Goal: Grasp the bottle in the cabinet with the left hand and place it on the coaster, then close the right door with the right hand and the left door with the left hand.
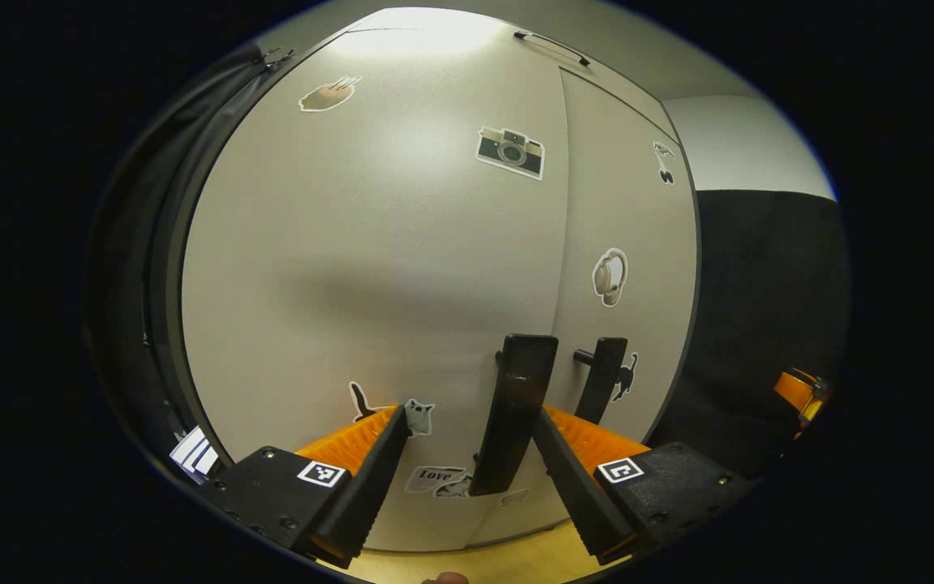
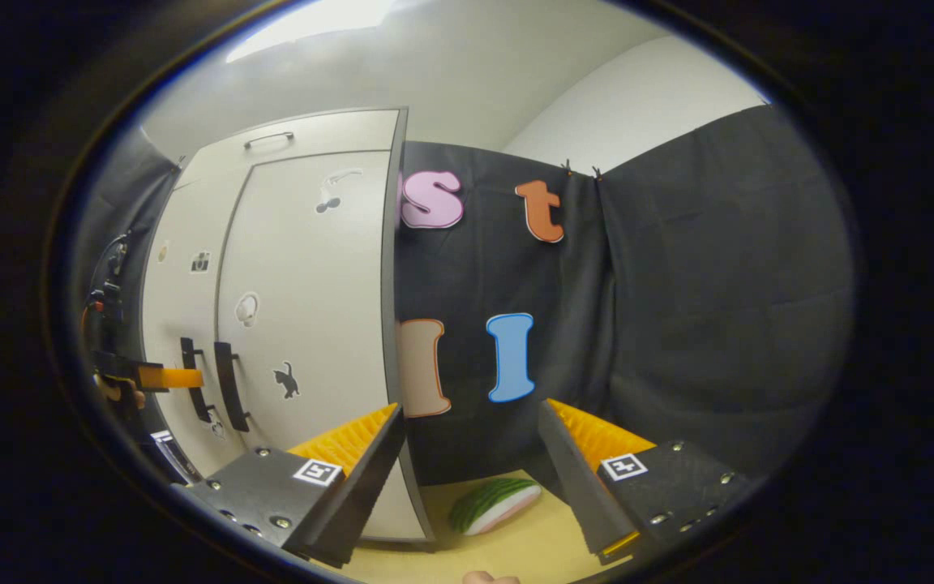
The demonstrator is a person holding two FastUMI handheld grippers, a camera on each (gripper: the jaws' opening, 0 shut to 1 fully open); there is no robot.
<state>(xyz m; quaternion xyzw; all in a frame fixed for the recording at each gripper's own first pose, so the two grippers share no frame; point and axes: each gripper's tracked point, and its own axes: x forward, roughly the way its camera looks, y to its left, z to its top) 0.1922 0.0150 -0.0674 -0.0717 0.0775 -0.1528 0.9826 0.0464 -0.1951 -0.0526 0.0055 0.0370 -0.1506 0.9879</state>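
Grey cabinet doors fill your left gripper view: the left door (image 1: pixel 370 268) and the right door (image 1: pixel 625 243) meet at a seam, both appearing closed, each dotted with stickers, a camera sticker (image 1: pixel 511 152) on the left one and a headphone sticker (image 1: pixel 610 276) on the right. Your left gripper (image 1: pixel 467 487) faces the doors with its fingers spread wide, the left door's dark handle (image 1: pixel 516 414) standing between them, neither finger pressing on it. The right door's handle (image 1: pixel 601 380) sits just beside it. In the right gripper view, your right gripper (image 2: pixel 467 495) hangs off to the right of the cabinet (image 2: pixel 305 308), fingers wide apart and holding nothing, above the yellow desk (image 2: pixel 507 551). A green-and-white striped object (image 2: pixel 493 503) lies on the desk near the cabinet's corner. Your left gripper shows far left there, at the handles. Neither bottle nor coaster can be made out
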